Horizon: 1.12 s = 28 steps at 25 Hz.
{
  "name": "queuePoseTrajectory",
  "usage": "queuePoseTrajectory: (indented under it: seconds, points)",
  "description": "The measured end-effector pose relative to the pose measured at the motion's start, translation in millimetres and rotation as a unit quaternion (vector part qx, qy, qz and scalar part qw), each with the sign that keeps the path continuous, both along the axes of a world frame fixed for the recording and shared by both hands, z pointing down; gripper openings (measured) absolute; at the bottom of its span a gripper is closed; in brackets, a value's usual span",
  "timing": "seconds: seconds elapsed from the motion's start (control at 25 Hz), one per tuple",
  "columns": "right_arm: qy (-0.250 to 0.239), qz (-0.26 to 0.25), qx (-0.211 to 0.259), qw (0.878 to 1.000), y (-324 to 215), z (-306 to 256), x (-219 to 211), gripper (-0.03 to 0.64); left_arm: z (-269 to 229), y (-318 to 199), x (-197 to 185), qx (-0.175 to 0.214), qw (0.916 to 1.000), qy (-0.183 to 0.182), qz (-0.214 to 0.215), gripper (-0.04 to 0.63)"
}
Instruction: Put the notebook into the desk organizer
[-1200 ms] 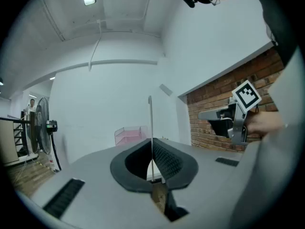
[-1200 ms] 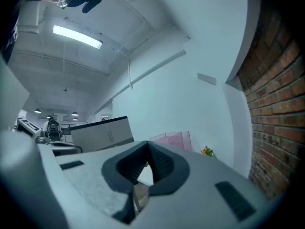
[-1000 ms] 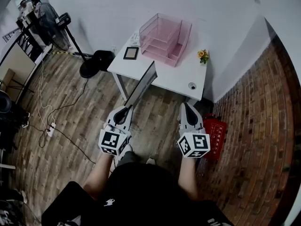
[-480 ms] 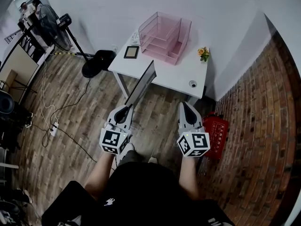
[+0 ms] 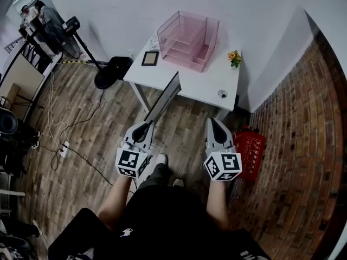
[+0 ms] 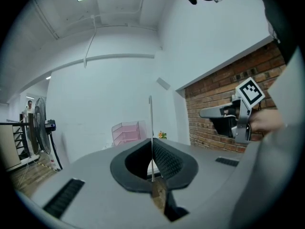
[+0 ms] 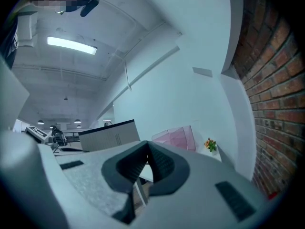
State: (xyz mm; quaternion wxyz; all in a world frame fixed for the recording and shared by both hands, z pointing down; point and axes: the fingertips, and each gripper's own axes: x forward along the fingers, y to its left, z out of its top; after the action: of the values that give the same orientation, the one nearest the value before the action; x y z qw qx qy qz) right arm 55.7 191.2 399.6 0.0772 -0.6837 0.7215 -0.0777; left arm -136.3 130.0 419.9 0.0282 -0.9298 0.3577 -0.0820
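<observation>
Head view: the notebook [image 5: 164, 97] is pinched in the left gripper [image 5: 145, 124], short of the white table [image 5: 184, 85].
The left gripper view shows the jaws closed tight on the notebook's lower edge. From there the notebook is edge-on, a thin upright line, so its cover cannot be read, and the gripped edge is buried between the pads. The right gripper [image 7: 147, 151] has its jaws together with nothing between them. The pink desk organizer [image 5: 187, 39] stands at the table's far side, well apart from the notebook; both gripper views cut off its base behind the jaws. A small dark item [image 5: 150, 58] beside it is too small to identify. The marker cubes hide both hands.
</observation>
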Motion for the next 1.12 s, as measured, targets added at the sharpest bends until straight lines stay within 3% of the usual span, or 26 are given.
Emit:
queuePoseTrajectory:
  seconds: [0.36,1.12]
  points:
    - [0.009,0.019,-0.018,1.000,-28,7,13,0.002,17,-38,18,-0.026,0.9995,0.007,0.017,0.009]
    - [0.027,0.057,-0.036,0.997,-158,-2,23,0.002,40,-182,37,-0.062,0.9959,0.010,0.065,0.009]
